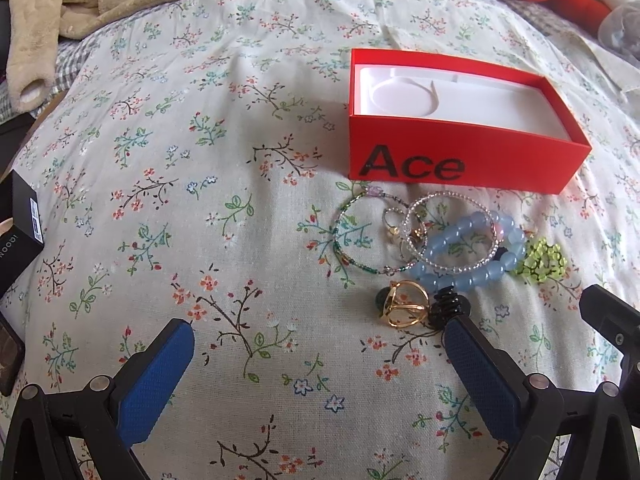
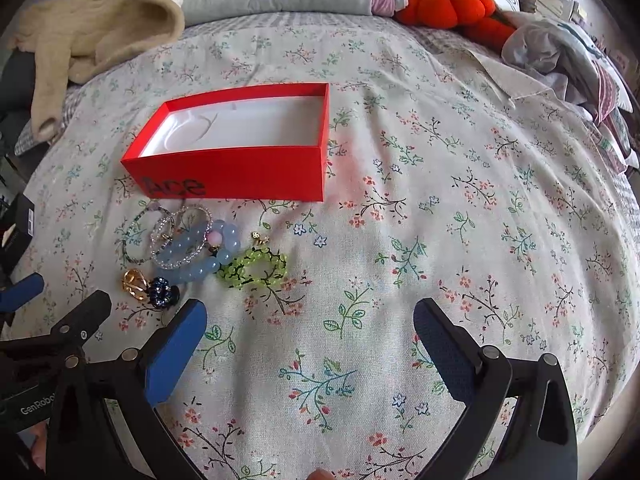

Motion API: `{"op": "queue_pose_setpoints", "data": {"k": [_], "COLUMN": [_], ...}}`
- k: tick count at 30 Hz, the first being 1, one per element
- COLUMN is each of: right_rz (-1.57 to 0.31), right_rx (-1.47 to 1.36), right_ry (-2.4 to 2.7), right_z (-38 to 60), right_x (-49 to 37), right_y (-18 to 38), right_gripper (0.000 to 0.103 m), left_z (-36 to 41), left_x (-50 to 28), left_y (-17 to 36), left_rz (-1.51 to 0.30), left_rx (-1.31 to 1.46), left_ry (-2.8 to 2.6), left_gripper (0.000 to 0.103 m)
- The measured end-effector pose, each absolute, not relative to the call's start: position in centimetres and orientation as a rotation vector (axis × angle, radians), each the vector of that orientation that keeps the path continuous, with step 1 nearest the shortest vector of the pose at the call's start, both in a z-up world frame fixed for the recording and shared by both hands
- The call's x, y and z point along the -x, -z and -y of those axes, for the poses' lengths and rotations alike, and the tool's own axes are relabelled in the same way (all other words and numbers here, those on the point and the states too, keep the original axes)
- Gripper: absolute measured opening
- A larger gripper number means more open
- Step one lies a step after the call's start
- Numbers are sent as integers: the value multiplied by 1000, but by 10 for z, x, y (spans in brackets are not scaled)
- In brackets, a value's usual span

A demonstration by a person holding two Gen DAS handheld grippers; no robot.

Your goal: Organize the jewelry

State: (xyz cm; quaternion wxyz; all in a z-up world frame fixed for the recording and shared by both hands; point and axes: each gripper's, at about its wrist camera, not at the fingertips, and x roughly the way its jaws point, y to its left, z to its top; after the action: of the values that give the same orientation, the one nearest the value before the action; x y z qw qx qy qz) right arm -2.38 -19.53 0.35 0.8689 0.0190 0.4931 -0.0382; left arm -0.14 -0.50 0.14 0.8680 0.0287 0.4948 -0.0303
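An open red box (image 1: 460, 162) marked "Ace", with a white empty insert, sits on the floral bedspread; it also shows in the right wrist view (image 2: 240, 174). In front of it lies a jewelry pile: a blue bead bracelet (image 1: 472, 276) (image 2: 200, 270), a clear bead bracelet (image 1: 448, 200), a green thin bracelet (image 1: 344, 216), a lime bead bracelet (image 1: 540, 262) (image 2: 256, 266), a gold ring (image 1: 404, 308) (image 2: 134, 282) and a dark bead piece (image 1: 450, 304) (image 2: 162, 296). My left gripper (image 1: 320, 340) is open, its right finger beside the gold ring. My right gripper (image 2: 310, 320) is open, right of the pile.
A beige plush garment (image 1: 60, 0) lies at the back left. Orange plush pumpkins (image 2: 452, 6) and crumpled clothes (image 2: 560, 52) lie at the back right. A black box (image 1: 24, 220) sits at the left edge of the bed.
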Motion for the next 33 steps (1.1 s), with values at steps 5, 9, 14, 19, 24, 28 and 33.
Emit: {"op": "queue_pose_setpoints", "data": {"k": [5,9,14,19,24,28,33], "right_rz": [-1033,-1033,-1034,-1034,-1034,-1034,-1034], "right_rx": [-42,-42,-44,-45,-45,-45,-50], "right_ry": [79,78,75,75,74,76,77], "right_z": [196,195,196,196,196,195,196], "right_x": [24,24,24,24,24,24,23], "right_y": [-3,-3,-3,-3,-3,-3,-4], "right_gripper": [103,103,103,103,103,103,103], "left_z": [5,5,5,5,5,5,5], "left_x": [2,2,3,3,3,4,4], "left_y": [-2,-2,-2,-2,-2,-3,-3], "left_rz": [-1035,-1035,-1034,-1033,-1031,-1028,-1028], "left_rx": [-60,-61,-61,-61,-63,-61,-61], "left_ry": [66,67,67,67,66,67,68], "left_gripper": [103,103,103,103,103,103,103]}}
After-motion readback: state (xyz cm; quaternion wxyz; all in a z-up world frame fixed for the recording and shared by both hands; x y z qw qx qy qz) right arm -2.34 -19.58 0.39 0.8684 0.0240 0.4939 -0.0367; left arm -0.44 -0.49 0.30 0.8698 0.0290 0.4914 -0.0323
